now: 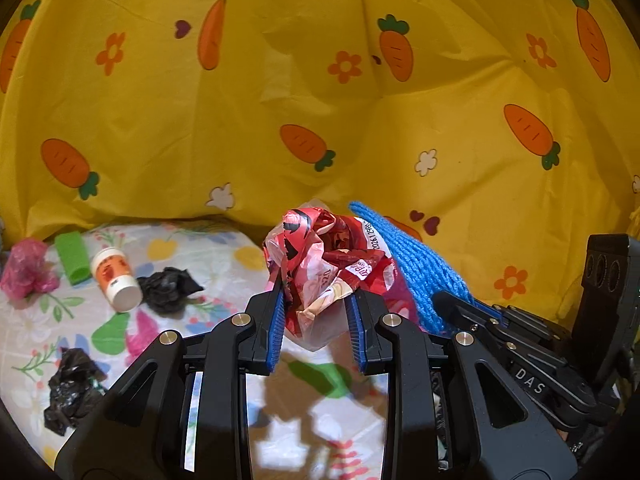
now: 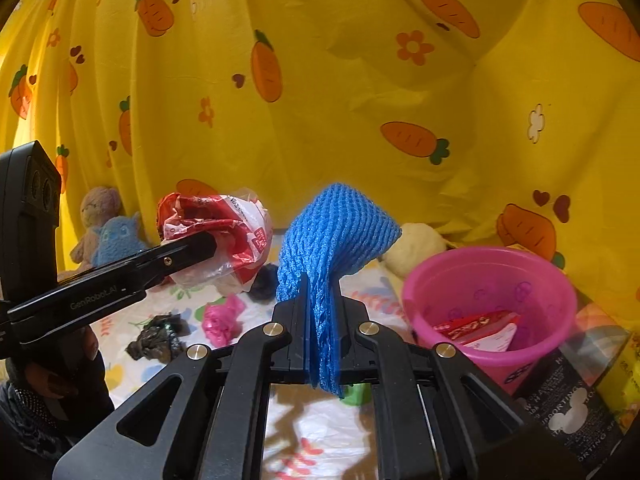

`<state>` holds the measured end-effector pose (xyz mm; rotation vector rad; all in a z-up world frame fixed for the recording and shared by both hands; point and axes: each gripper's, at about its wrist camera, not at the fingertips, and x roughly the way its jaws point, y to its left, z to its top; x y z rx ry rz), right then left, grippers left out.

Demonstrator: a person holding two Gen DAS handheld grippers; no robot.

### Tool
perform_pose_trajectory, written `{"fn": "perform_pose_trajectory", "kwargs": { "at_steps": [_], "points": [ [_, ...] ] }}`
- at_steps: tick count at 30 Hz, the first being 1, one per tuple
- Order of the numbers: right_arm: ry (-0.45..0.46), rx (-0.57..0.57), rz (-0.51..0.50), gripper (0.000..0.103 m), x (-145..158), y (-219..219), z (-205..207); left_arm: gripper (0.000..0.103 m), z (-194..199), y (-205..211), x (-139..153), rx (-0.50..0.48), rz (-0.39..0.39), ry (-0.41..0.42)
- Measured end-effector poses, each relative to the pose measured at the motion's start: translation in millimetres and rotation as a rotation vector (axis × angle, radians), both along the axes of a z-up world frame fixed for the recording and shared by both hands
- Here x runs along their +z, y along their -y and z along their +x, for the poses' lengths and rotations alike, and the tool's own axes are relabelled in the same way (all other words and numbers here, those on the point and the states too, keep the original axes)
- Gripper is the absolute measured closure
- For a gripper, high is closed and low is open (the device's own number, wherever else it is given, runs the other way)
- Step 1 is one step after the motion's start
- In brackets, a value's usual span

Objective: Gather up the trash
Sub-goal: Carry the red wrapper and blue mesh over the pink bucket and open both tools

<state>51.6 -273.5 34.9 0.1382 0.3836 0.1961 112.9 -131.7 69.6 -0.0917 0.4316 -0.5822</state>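
The left gripper (image 1: 316,308) is clamped on a crumpled red-and-white wrapper (image 1: 328,264), lifted above the floral sheet (image 1: 224,248) where a paper cup (image 1: 116,280) and black scraps (image 1: 172,288) lie. Just to its right, the right gripper (image 2: 320,304) pinches a blue foam net (image 2: 332,240) tight between its jaws. Further right stands a pink bucket (image 2: 492,280), a red wrapper (image 2: 480,330) inside it.

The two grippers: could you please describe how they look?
Both the left gripper and right gripper are matte black linkages with brass-coloured pivot pins. The left's fingers carry ribbed blue pads. White lettering marks their sides, and each bears a black camera block.
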Motion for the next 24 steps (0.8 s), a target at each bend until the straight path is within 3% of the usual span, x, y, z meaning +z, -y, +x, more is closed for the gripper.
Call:
{"fn": "perform_pose_trajectory", "kwargs": {
  "at_steps": [10,24],
  "points": [
    [-0.01,-0.175,0.016,0.094,-7.3,65.2,18.9,0.077,35.5,81.9,-10.5,-0.141,0.024,0.001],
    [-0.069,-0.264,0.031,0.094,-32.1,109.4,47.9,0.076,78.8,143.5,-46.6,-0.213,0.055,-0.06]
  ]
}}
